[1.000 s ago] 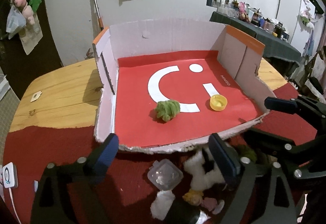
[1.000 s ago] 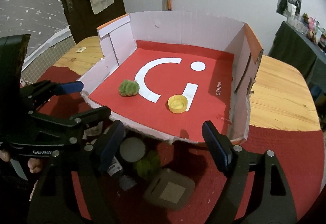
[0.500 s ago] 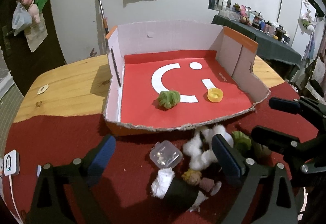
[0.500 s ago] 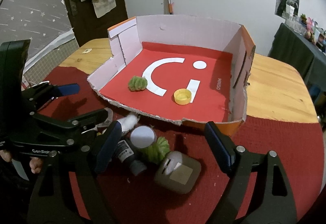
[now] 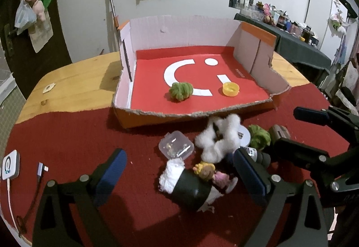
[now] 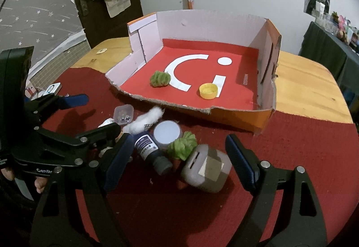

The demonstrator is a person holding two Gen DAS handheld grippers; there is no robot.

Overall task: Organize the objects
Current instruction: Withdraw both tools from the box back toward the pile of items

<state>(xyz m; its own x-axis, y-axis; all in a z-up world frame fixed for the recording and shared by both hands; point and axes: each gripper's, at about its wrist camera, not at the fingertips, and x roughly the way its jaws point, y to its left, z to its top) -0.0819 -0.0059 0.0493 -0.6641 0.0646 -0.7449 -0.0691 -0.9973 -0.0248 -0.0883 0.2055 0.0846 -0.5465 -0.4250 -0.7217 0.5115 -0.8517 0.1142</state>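
A wooden table (image 5: 74,80), half covered by a red cloth (image 5: 74,134), stands against a white wall; my landmark is the cardboard box (image 5: 179,29) with the red floor.

From my left tongs (image 5: 179,164), whose jaws stand wide apart with nothing pressed between them: inside the box lie a green pompom (image 5: 180,91) and, to its right, a yellow cap (image 5: 230,89). In front of the box's torn front edge sits a jumble: a clear plastic case (image 5: 176,145), white fluff (image 5: 218,137), a second green pompom (image 5: 259,136), a small doll (image 5: 205,170) and a black cup (image 5: 190,190). Left of the box, well apart, lies a white charger (image 5: 10,164).

From my right tongs (image 6: 177,152), jaws also wide apart and gripping nothing: the same two things lie in the box (image 6: 267,112). In front of it, between my blue pads, lie a dark bottle (image 6: 150,150), a white-lidded jar (image 6: 167,133), the loose pompom (image 6: 182,146) and a grey container (image 6: 207,168). My left tongs (image 6: 89,112) show at the left.
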